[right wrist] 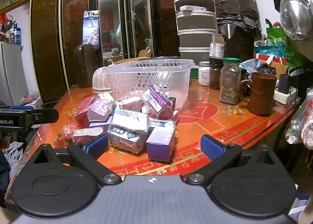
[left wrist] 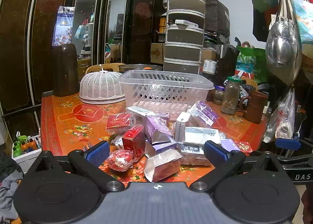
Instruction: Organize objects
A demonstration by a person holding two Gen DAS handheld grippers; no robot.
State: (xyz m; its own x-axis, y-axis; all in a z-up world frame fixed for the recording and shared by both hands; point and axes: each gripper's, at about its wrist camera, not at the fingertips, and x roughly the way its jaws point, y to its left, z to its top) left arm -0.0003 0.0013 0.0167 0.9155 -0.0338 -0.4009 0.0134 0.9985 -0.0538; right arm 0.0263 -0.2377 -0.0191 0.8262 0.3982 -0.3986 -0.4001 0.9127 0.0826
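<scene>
Left tongs (left wrist: 156,152) spread wide, nothing between the pads; they hover over the near edge of the tabletop (left wrist: 64,120), angled slightly down. Right tongs (right wrist: 155,146) likewise wide apart and empty. Pile of small boxes (left wrist: 162,134) and wrapped packets, purple, red and silver, lies loose on the tabletop just ahead of both tongs. Clear plastic basket (left wrist: 166,87) stands upright directly behind the pile. White mesh cover (left wrist: 101,87) beside the basket; brown mug (right wrist: 262,95) and glass jar (right wrist: 229,83) off to the right.
</scene>
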